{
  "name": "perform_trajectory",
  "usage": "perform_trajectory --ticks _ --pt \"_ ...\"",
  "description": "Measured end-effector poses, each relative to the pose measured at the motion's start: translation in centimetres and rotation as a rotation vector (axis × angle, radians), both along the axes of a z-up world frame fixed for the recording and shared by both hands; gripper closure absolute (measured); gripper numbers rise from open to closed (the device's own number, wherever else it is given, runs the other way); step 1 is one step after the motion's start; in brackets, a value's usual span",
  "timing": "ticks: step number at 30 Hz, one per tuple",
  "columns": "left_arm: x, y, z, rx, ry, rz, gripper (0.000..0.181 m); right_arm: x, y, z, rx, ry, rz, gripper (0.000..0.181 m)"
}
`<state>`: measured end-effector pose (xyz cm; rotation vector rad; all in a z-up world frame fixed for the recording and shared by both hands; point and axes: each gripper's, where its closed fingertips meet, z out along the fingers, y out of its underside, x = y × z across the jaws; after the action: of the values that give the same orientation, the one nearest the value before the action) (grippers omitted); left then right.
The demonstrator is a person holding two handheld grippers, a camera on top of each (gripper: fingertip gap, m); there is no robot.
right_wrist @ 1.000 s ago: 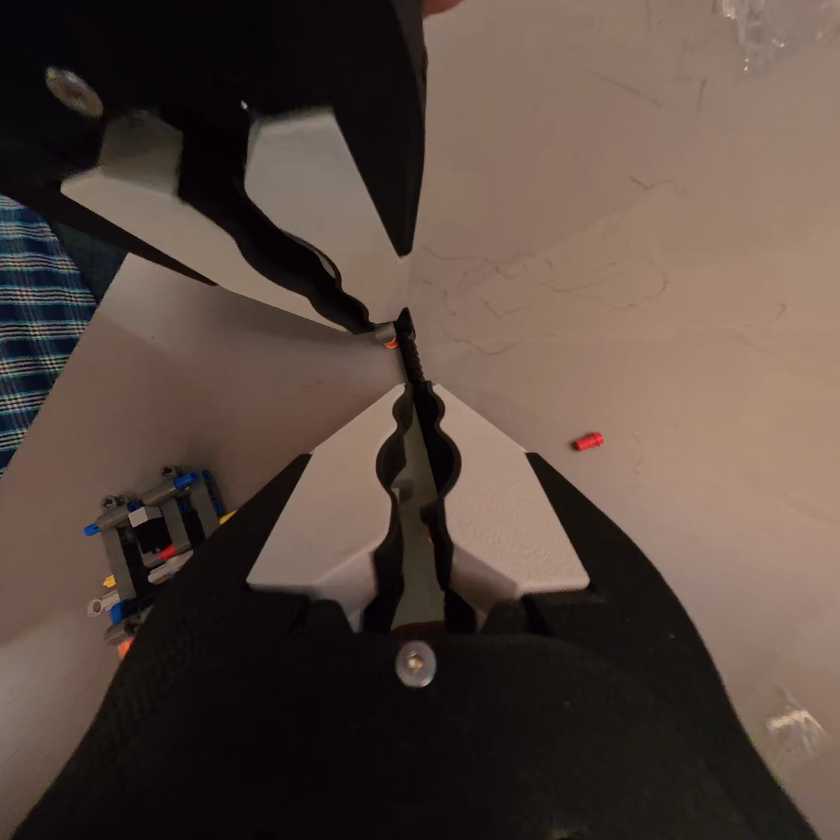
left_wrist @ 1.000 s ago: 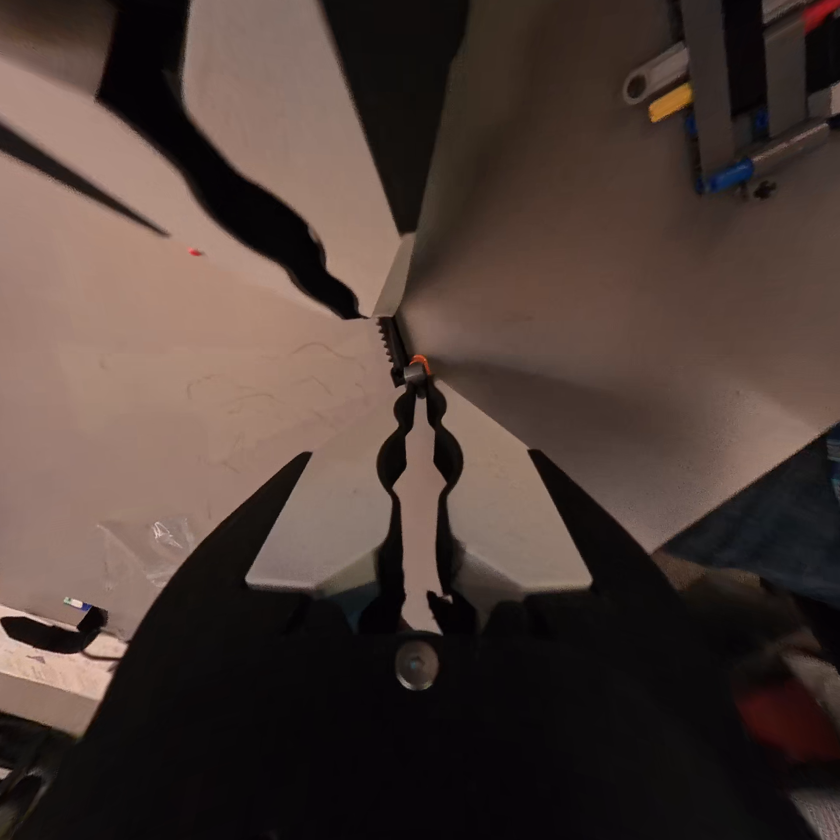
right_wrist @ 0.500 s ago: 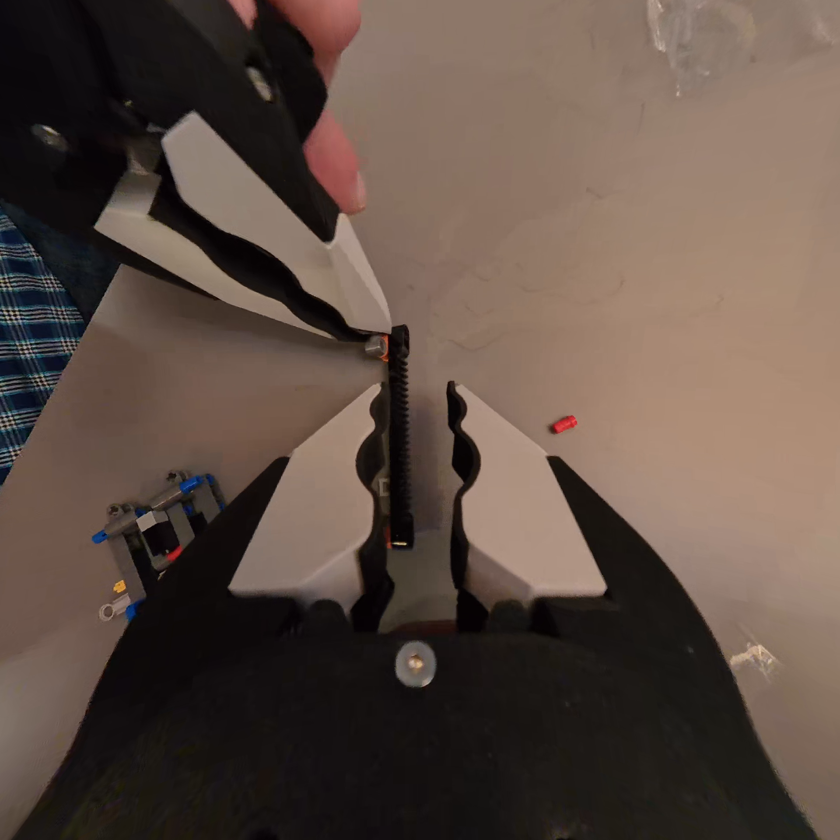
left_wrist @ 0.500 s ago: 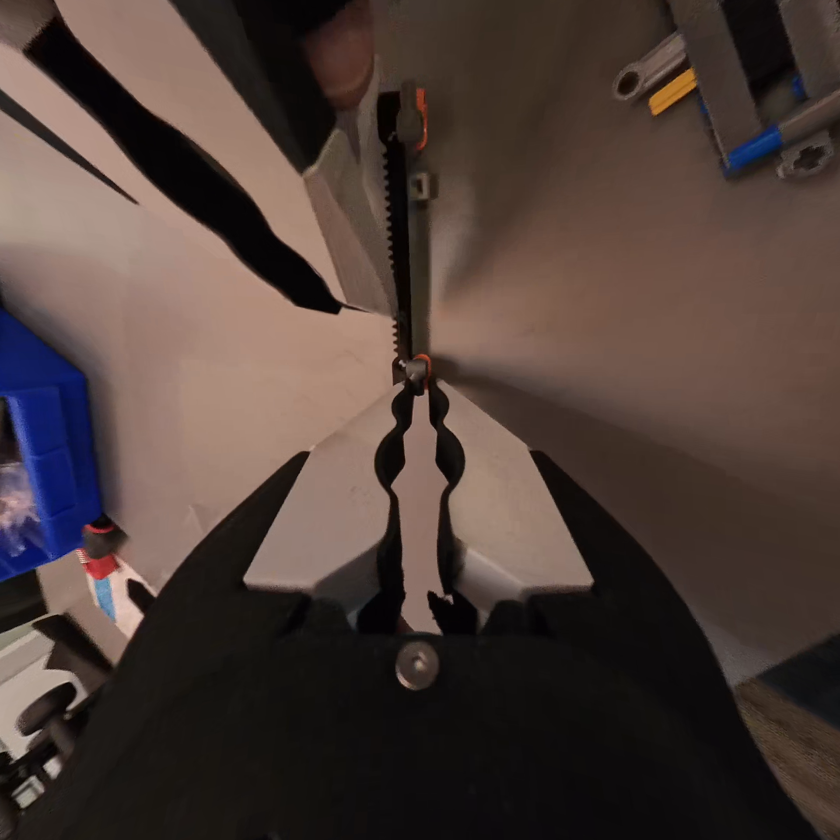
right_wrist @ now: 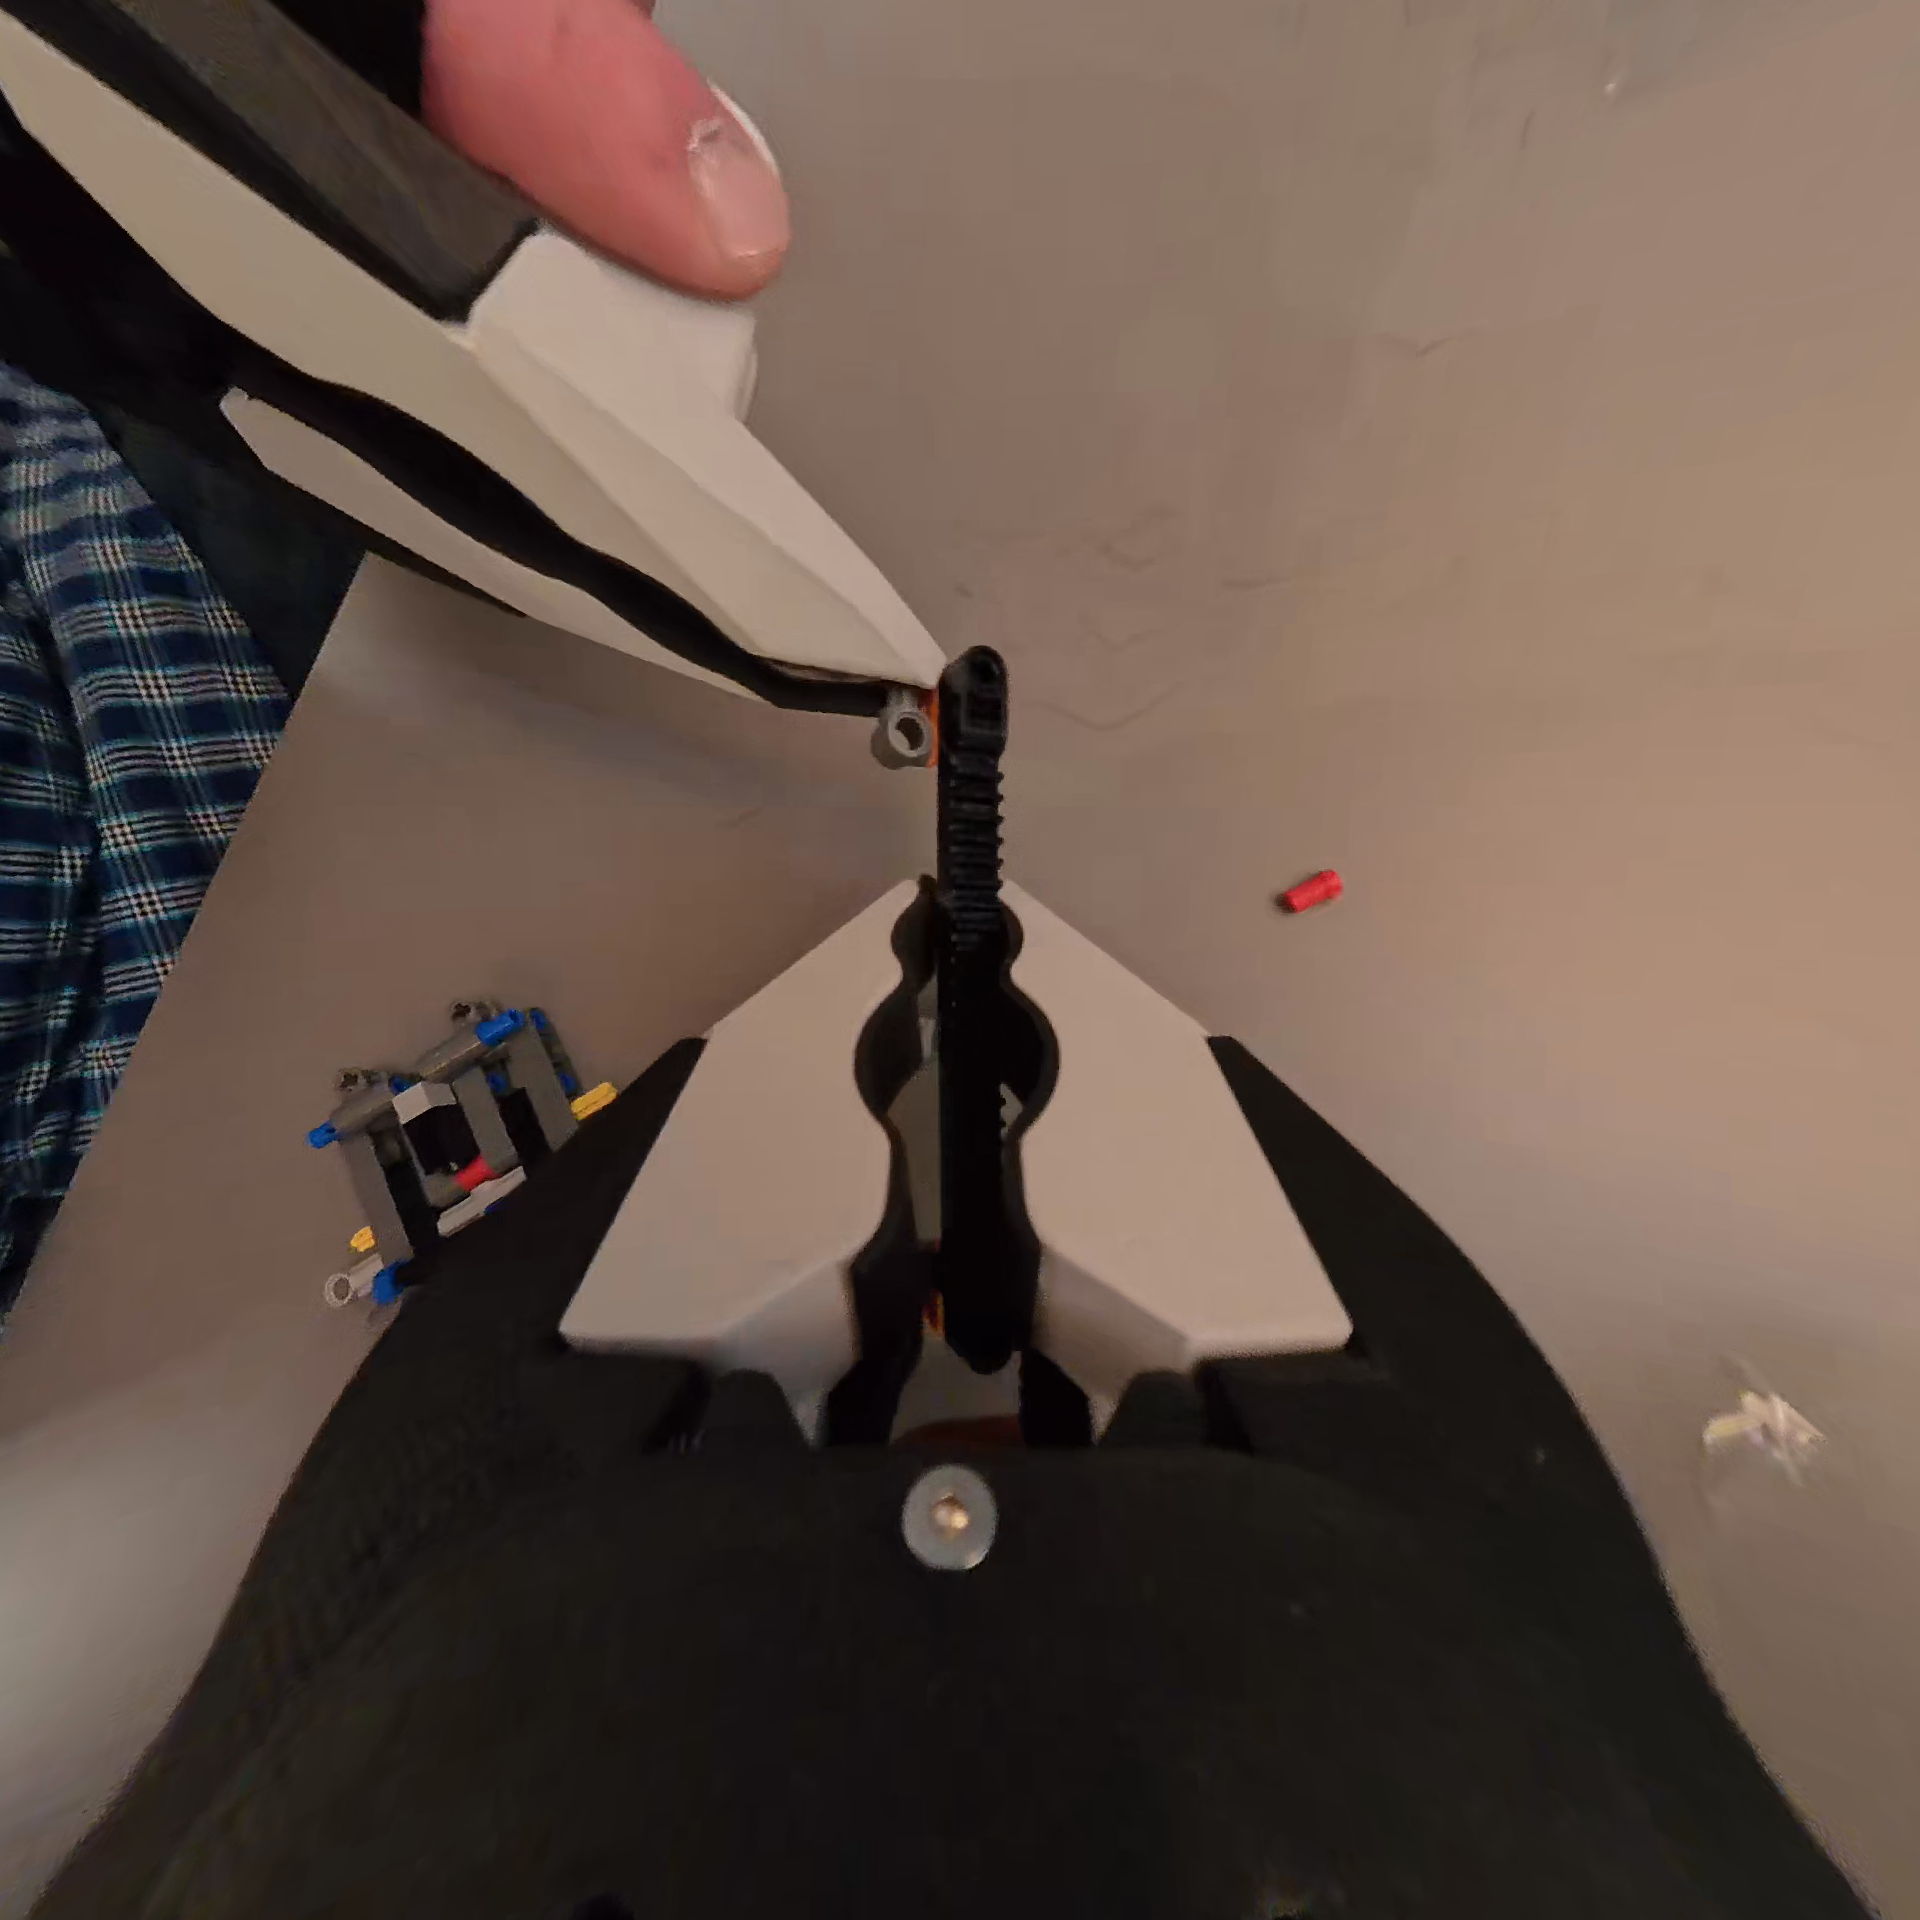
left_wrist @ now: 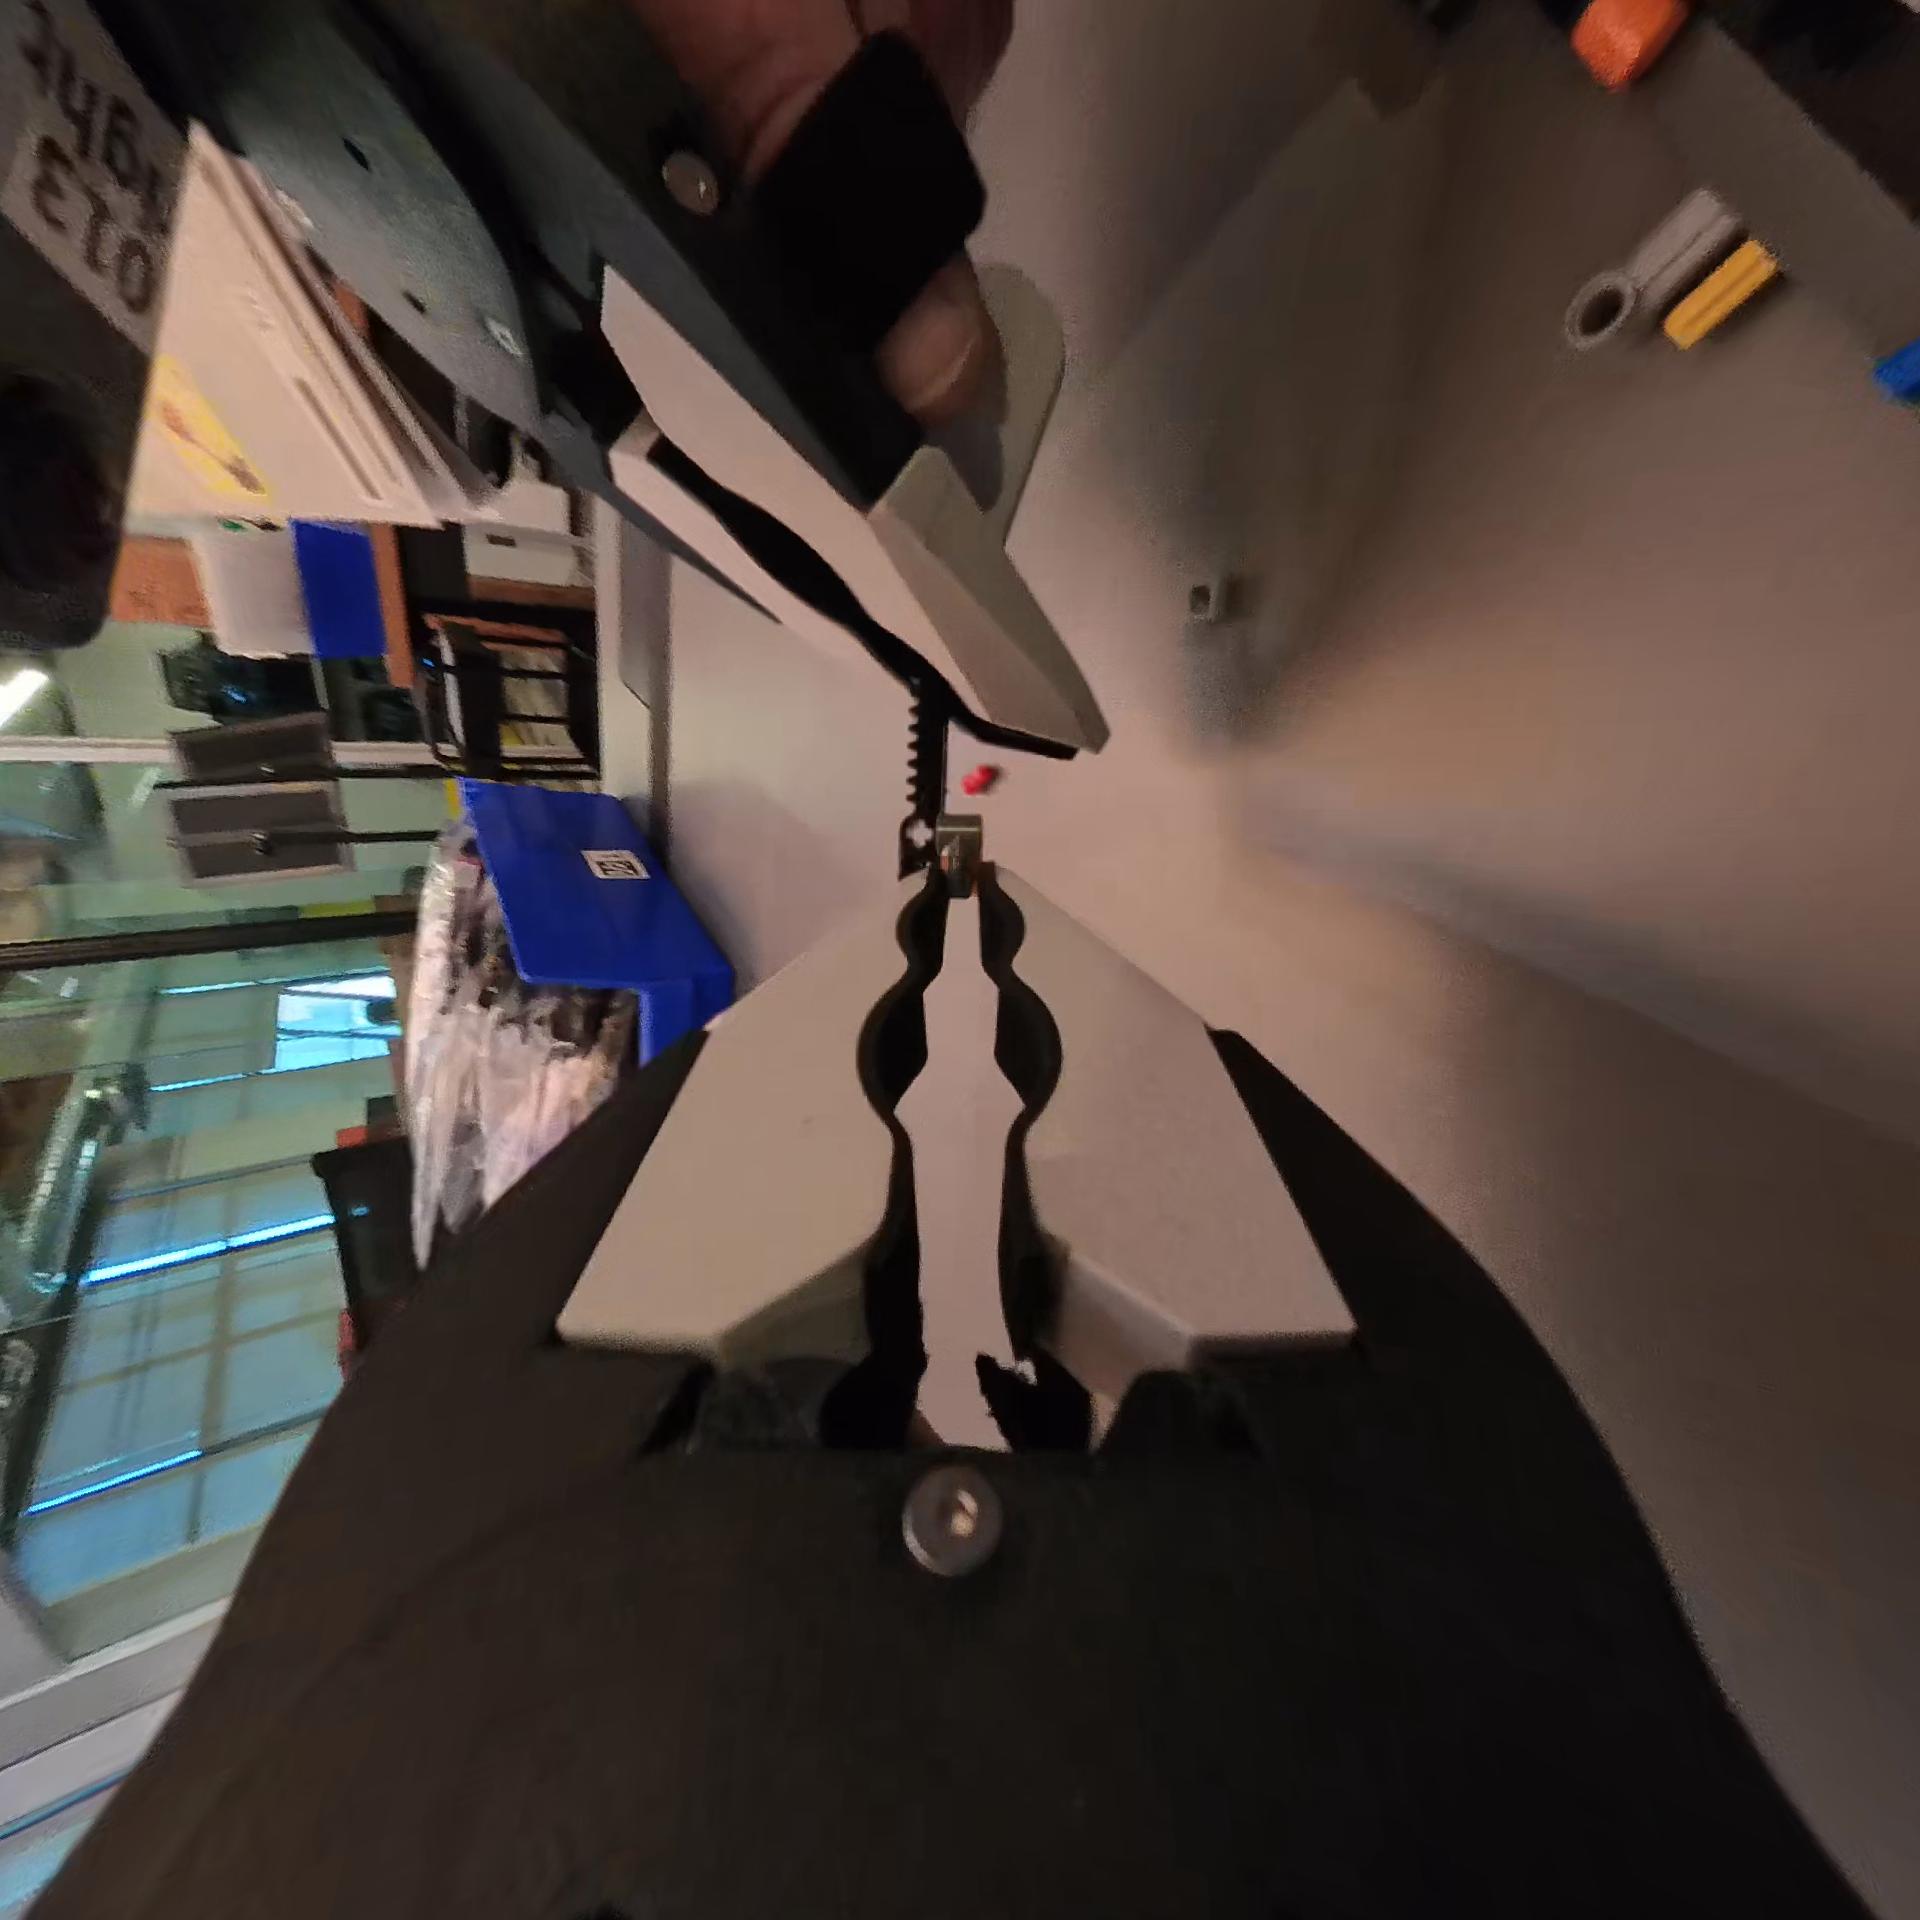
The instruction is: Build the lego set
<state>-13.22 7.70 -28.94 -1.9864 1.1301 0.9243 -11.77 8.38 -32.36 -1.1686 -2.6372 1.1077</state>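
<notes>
Half a second ago the right gripper [right_wrist: 961, 894] stood open around the black toothed strip [right_wrist: 971, 821]; now it is clamped on it again, strip held above the table. The left gripper [left_wrist: 956, 883] pinches the small grey connector [right_wrist: 902, 738] at the strip's far end — likely pressing them together.

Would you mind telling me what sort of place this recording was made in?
Probably a lab or workshop: a plain pale worktable with a part-built lego assembly, a blue storage bin at its edge, and shelving with equipment behind.
</notes>
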Motion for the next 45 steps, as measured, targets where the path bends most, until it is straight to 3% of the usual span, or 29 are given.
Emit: perform_trajectory --ticks 8,14,18,22,29,33,38,45 --pt "0.6 1.8 4.0 0.188 0.036 -0.044 0.178 0.2 1.9 3.5 0.021 0.126 -0.105 0.181" --pt "1.5 2.4 6.7 0.297 -0.042 -0.052 0.174 1.3 3.4 6.0 0.085 0.254 -0.186 0.181" --pt "3.0 1.8 9.3 0.350 -0.257 -0.052 0.155 2.4 4.6 7.6 0.216 0.408 -0.202 0.181" --pt "3.7 1.5 10.0 0.281 -0.561 0.008 0.133 3.1 5.7 9.5 0.426 0.597 -0.229 0.181" --pt "6.7 2.8 10.4 0.137 -1.087 0.011 0.129 4.3 6.1 12.6 0.842 0.911 -0.201 0.181" --pt "8.3 3.2 11.4 0.116 -1.253 -0.043 0.136 5.0 5.5 13.6 1.000 1.006 -0.155 0.181" --pt "9.6 3.3 11.1 0.086 -1.236 -0.080 0.165 5.5 5.0 14.3 1.083 1.070 -0.130 0.181" --pt "9.9 3.3 11.0 0.101 -1.228 -0.082 0.165 6.2 5.0 13.9 1.054 1.044 -0.148 0.177"
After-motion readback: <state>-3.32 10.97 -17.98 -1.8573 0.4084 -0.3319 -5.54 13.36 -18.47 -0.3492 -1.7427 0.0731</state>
